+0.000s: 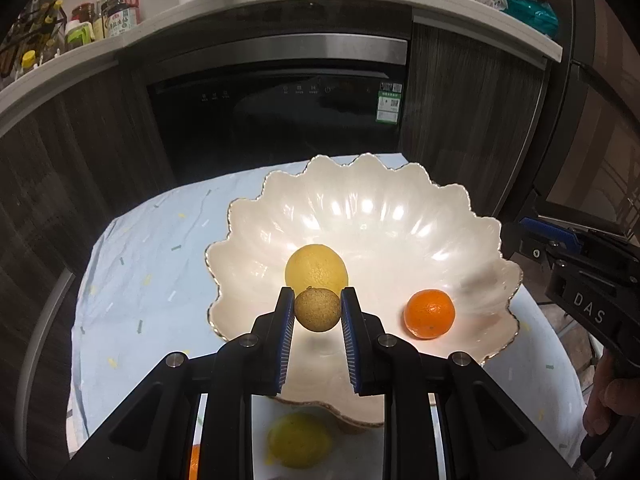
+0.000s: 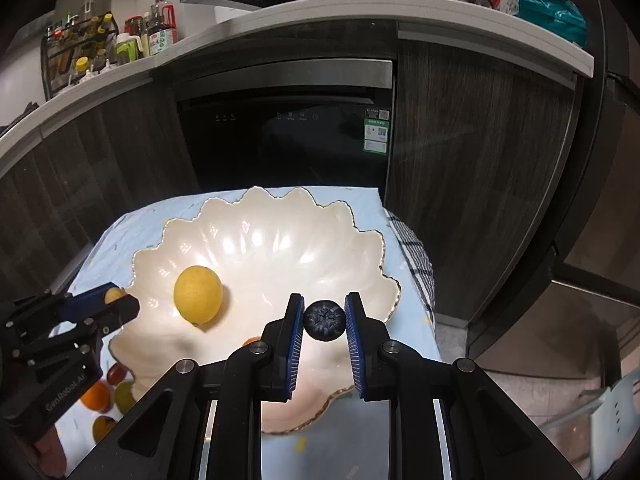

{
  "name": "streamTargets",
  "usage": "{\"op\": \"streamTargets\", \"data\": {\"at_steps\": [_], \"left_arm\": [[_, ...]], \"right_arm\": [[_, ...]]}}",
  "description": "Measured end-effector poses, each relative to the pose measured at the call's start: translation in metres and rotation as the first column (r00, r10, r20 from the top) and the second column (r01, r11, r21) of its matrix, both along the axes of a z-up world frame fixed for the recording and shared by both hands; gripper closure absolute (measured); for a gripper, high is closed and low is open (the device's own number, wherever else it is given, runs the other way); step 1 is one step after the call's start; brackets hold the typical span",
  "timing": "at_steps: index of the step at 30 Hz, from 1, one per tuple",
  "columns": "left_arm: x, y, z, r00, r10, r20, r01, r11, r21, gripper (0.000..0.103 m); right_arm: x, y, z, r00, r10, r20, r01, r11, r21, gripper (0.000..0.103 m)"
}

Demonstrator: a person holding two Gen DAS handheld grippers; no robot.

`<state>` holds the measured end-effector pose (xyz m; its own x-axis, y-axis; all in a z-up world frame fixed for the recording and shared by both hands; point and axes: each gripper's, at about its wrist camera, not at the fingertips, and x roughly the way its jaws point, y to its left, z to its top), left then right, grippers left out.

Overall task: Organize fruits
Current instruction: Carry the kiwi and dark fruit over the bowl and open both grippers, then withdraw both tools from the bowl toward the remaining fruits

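While my left gripper (image 1: 318,309) is pinching a small brown, rough-skinned round fruit (image 1: 317,309) between its blue pads, I am holding it just above the near rim of the scalloped white bowl (image 1: 400,200). My right gripper (image 2: 324,319) is clamping a blueberry (image 2: 324,319) the same way, its crown facing the camera, over the right half of the bowl.

Inside the bowl a yellow lemon (image 1: 316,267) is lying just behind the brown fruit, and a mandarin (image 1: 429,313) is sitting apart from it toward the right wall.

I am reading "DAS" on the side of the right gripper in the left view, and "GenRobot.AI" on the body of the left gripper in the right view. The other print is too small to read, including the green label (image 2: 376,133) on the black appliance door (image 2: 280,140).

The bowl is resting on a pale blue cloth (image 1: 152,264). More fruit (image 2: 98,396), orange, yellow and dark red, is lying on the cloth to the left of the bowl. On the counter (image 2: 320,8) behind, bottles (image 2: 160,32) are standing beside a wire rack (image 2: 76,52).
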<state>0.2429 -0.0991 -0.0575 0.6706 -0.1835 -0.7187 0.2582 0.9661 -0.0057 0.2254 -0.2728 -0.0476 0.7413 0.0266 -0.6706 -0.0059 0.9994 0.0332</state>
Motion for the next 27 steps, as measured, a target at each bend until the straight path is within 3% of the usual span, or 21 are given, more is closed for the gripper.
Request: {"op": "streamTargets", "data": {"at_steps": [7, 11, 12, 13, 15, 18, 27], "left_arm": [[0.007, -0.005, -0.011, 0.999, -0.009, -0.033, 0.009, 1.0, 0.002, 0.078], [0.008, -0.005, -0.011, 1.0, 0.001, -0.03, -0.001, 1.0, 0.005, 0.057], [0.008, -0.005, -0.011, 1.0, 0.005, -0.026, -0.005, 1.0, 0.005, 0.056], [0.008, -0.004, -0.01, 1.0, 0.008, -0.025, -0.008, 1.0, 0.005, 0.055], [0.008, -0.003, -0.009, 1.0, 0.018, -0.024, -0.018, 1.0, 0.006, 0.052], [0.008, 0.0, -0.006, 0.999, 0.037, -0.012, -0.037, 0.999, 0.007, 0.044], [0.003, 0.01, 0.006, 0.997, 0.071, 0.015, -0.071, 0.997, 0.01, 0.029]], "right_arm": [[0.013, -0.004, -0.012, 1.0, -0.002, -0.031, 0.002, 1.0, 0.004, 0.081], [0.017, -0.004, -0.012, 1.0, 0.003, -0.03, -0.003, 1.0, -0.002, 0.08], [0.017, -0.004, -0.012, 1.0, 0.004, -0.031, -0.005, 1.0, -0.002, 0.078], [0.017, -0.004, -0.012, 1.0, 0.003, -0.031, -0.003, 1.0, -0.003, 0.075], [0.016, -0.004, -0.01, 1.0, -0.011, -0.02, 0.011, 1.0, -0.01, 0.054], [0.013, -0.002, -0.004, 1.0, -0.025, 0.006, 0.025, 0.999, -0.023, 0.041], [0.003, 0.004, 0.009, 0.999, -0.018, 0.036, 0.019, 0.999, -0.029, 0.032]]}}
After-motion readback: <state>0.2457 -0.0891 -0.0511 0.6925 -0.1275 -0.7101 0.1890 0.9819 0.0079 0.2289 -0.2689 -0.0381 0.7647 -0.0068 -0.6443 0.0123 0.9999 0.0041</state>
